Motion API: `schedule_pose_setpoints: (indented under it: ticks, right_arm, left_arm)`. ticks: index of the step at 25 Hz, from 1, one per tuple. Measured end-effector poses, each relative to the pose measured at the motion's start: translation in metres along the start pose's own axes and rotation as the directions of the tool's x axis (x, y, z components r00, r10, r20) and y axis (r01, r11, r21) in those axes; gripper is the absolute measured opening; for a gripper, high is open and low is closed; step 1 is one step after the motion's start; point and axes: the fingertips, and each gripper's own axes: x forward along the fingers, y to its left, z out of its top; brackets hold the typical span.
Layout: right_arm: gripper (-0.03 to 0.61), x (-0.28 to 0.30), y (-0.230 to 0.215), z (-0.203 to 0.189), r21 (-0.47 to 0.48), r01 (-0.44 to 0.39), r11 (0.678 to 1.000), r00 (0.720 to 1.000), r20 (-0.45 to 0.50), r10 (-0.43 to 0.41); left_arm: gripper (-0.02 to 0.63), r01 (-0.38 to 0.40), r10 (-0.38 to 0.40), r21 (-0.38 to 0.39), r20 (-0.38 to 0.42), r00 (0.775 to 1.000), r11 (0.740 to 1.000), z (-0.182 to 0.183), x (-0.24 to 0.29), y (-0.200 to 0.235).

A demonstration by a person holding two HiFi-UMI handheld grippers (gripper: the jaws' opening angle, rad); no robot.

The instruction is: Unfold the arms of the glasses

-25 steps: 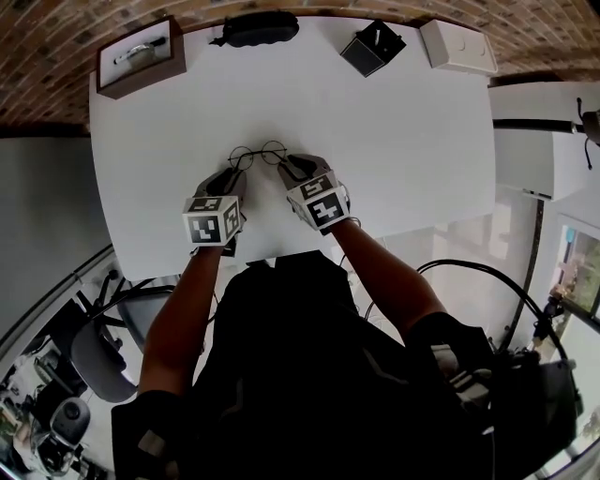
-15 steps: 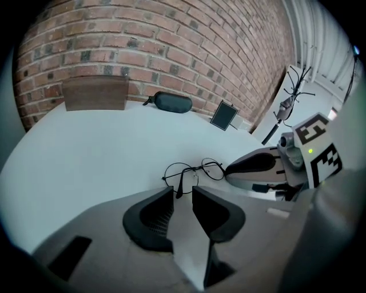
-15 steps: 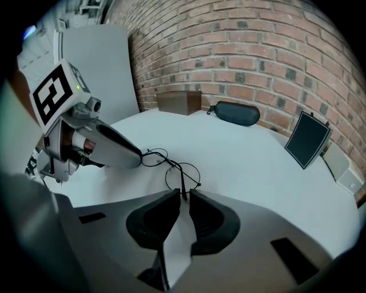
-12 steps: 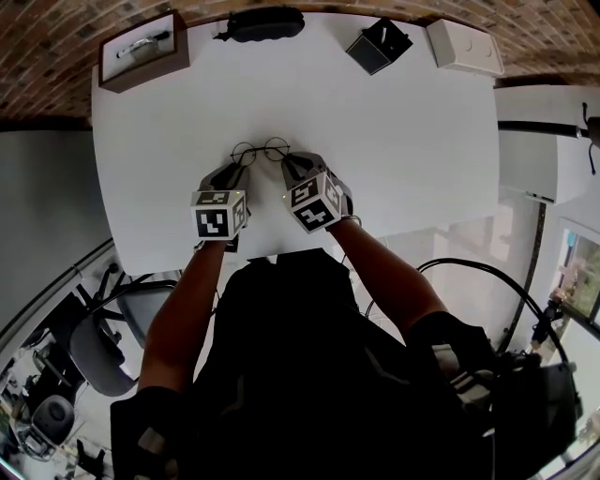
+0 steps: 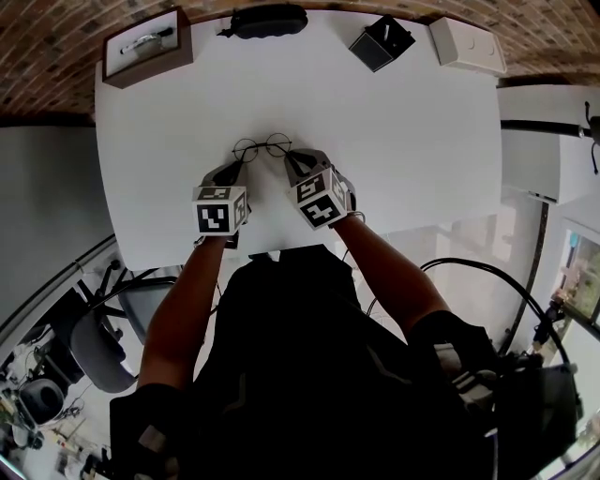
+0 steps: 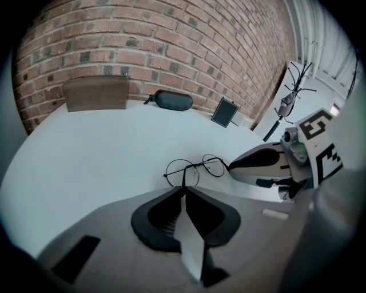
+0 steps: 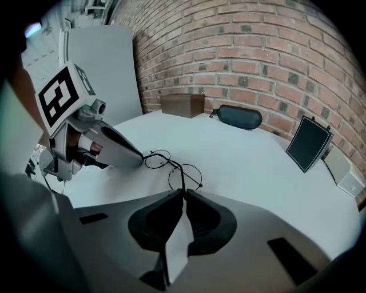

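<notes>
Round wire-rimmed glasses (image 5: 262,146) lie on the white table (image 5: 403,141), also seen in the left gripper view (image 6: 194,167) and the right gripper view (image 7: 184,174). My left gripper (image 5: 238,169) is at their left end. Its jaws have just been closing and now pinch the thin left arm at their tips (image 6: 184,187). My right gripper (image 5: 290,161) is at the right end. Its jaws have also just been closing and meet on the right arm (image 7: 183,192). Each gripper's tip shows in the other's view, touching the frame's opposite end.
Along the table's far edge stand a brown box (image 5: 147,45), a black glasses case (image 5: 269,20), a small black stand (image 5: 380,43) and a white box (image 5: 466,43). A brick wall (image 6: 171,46) runs behind them. The table's near edge lies just behind my hands.
Both grippers' jaws have narrowed onto the glasses' arms. The right gripper's marker cube has rolled a little. The glasses and both hands stay in the same spot.
</notes>
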Motion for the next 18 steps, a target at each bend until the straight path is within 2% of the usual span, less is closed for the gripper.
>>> schedule_pose_setpoints:
  ticks: [5,18]
  right_arm:
    - [0.023,-0.011,0.003,0.004,-0.001,0.009,1.0,0.999,0.035,-0.009]
    - [0.02,-0.04,0.033,0.006,-0.054,0.033,0.998,0.995,0.094,-0.028]
  left_arm:
    - [0.034,0.009,-0.009,-0.001,0.03,1.0,1.0,0.001,-0.006,-0.007]
    - [0.029,0.035,-0.039,0.062,0.068,0.997,0.997,-0.007,-0.029,-0.03]
